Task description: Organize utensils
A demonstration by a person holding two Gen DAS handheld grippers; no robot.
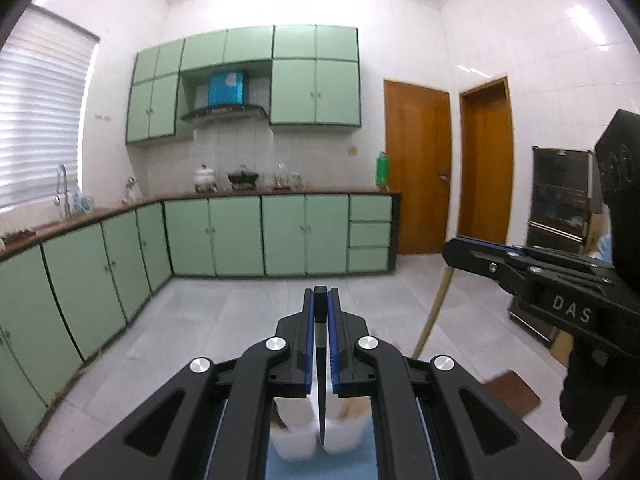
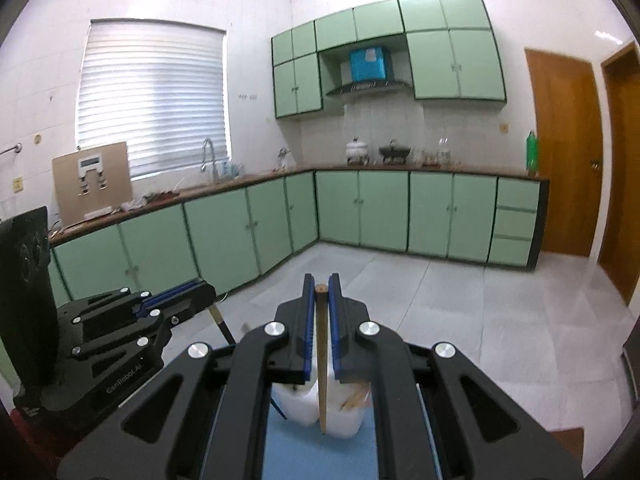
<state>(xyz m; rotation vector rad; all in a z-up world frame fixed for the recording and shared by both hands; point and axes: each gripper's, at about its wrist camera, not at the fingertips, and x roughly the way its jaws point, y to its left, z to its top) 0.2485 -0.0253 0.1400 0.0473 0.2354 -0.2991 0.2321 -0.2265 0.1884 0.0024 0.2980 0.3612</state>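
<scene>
My left gripper [image 1: 320, 300] is shut on a black chopstick [image 1: 321, 392] that hangs down toward two white containers [image 1: 316, 428] standing on a blue mat [image 1: 320, 468]. My right gripper [image 2: 320, 286] is shut on a wooden chopstick [image 2: 322, 380] that points down over the same white containers [image 2: 320, 412]; the right-hand one holds wooden sticks [image 2: 354, 398]. Each gripper shows in the other's view: the right gripper [image 1: 456, 248] with its wooden chopstick [image 1: 434, 308], the left gripper [image 2: 200, 292] with its black chopstick [image 2: 224, 326].
Green base cabinets [image 1: 256, 236] run along the far wall and the left, with a sink tap [image 1: 62, 188] and pots [image 1: 244, 178] on the counter. Two wooden doors [image 1: 416, 168] stand at the right. A dark cabinet [image 1: 560, 208] is at far right. Grey tiled floor lies between.
</scene>
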